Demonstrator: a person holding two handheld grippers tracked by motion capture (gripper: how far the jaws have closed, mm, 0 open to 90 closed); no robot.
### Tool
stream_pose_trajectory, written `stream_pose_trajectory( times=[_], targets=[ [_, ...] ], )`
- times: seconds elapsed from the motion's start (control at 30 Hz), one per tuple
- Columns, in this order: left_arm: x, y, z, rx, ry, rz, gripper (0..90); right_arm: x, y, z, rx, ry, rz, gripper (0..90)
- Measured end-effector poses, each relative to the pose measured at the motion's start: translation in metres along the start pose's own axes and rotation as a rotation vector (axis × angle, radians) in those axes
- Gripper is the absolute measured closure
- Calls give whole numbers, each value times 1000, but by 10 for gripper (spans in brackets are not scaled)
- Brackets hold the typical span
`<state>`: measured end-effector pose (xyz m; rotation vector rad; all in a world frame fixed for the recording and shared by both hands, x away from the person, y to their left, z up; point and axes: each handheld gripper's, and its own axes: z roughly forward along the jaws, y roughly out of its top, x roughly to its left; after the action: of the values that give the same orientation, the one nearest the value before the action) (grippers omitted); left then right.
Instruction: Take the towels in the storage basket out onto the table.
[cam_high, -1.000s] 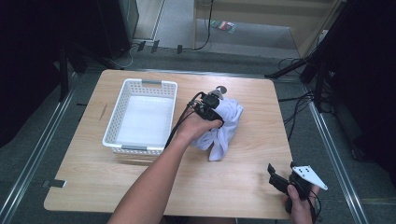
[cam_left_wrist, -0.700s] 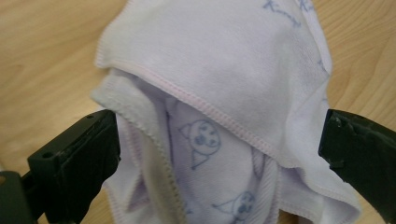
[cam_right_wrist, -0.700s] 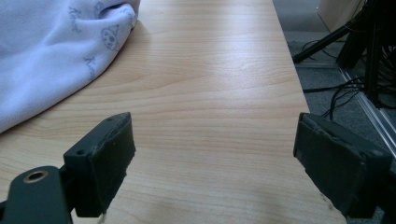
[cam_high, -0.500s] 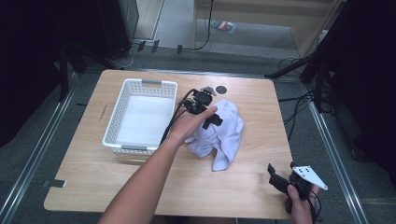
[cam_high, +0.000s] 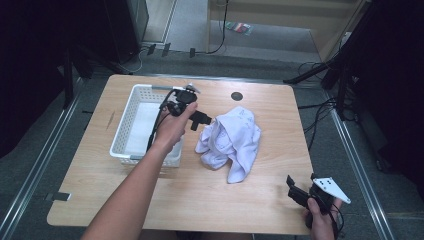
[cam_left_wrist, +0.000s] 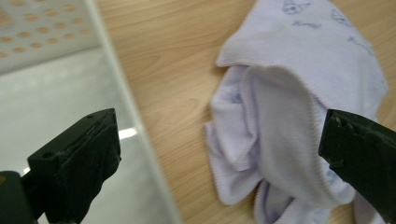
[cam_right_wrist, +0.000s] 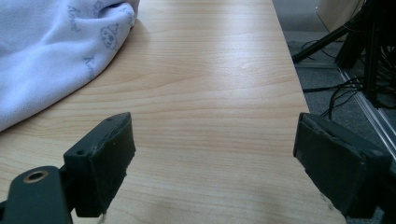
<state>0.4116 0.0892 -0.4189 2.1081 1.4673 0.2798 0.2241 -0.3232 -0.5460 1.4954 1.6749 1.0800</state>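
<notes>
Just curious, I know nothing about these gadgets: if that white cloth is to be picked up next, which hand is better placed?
Probably the left. The left gripper hangs open beside the crumpled white printed cloth, next to the white perforated plastic basket. The right gripper sits open at the near table corner, farther away.

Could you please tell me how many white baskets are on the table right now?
1. The white perforated basket sits on the table's left half, left of the crumpled pale garment; the left gripper is above its right rim. Nothing suggests another is hidden.
</notes>
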Motion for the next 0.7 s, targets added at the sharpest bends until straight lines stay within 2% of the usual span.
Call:
stream_pose_trajectory(
  times=[0.07,0.13,0.33,0.57,0.7],
  targets=[
    [12,-4,-6,-12,14,-22,0,0,0,0,0,0,0,128],
    [24,-9,-14,-24,5,-50,0,0,0,0,0,-1,-2,128],
    [57,-24,-34,-53,45,-86,0,0,0,0,1,-5,-8,128],
    [91,-50,-55,-103,95,-142,0,1,0,1,4,-7,-9,128],
    [104,-64,-66,-131,110,-162,0,1,0,1,6,-7,-6,128]
  ],
)
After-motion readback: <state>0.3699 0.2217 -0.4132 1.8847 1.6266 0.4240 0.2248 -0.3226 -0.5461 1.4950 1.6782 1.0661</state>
